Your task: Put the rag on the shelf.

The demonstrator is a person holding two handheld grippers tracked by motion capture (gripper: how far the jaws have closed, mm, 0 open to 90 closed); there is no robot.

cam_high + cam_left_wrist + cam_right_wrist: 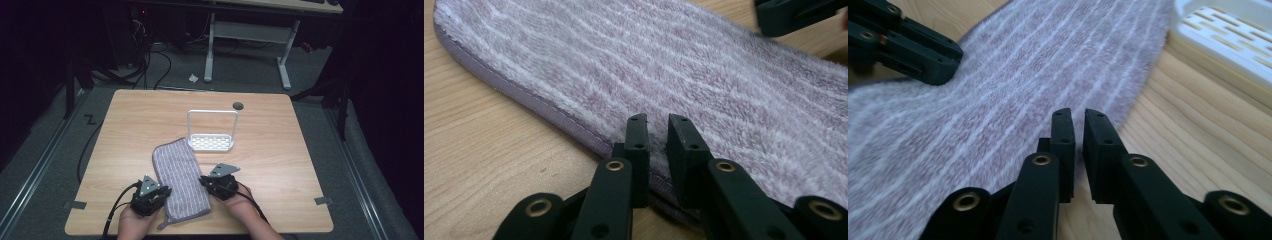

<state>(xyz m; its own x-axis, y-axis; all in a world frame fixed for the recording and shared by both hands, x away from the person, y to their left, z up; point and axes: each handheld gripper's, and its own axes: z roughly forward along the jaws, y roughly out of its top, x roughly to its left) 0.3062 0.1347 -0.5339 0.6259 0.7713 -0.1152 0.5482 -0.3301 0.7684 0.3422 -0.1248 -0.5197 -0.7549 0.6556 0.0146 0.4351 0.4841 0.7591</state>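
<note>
A: Towel [181, 182] is lying lengthwise on the table [280, 150], near edge, between left gripper [159, 196] and right gripper [210, 185]; white rack [211, 131] is standing just beyond.

B: Left gripper view: jaws are sitting narrow over the towel's hem [574, 125] (gripping? cannot tell).

A: Right gripper view: jaws are narrow too, tips hovering at the towel's [998, 100] edge.

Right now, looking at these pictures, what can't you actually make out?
- Whether the left hand-held gripper pinches the cloth: left gripper view, the narrow gap between its jaws hides the edge.
- Same for the right hand-held gripper, right gripper view.
- The person's arms: high view, cut off by the bottom edge.
- Dark round spot behind the white rack: too small.
</note>
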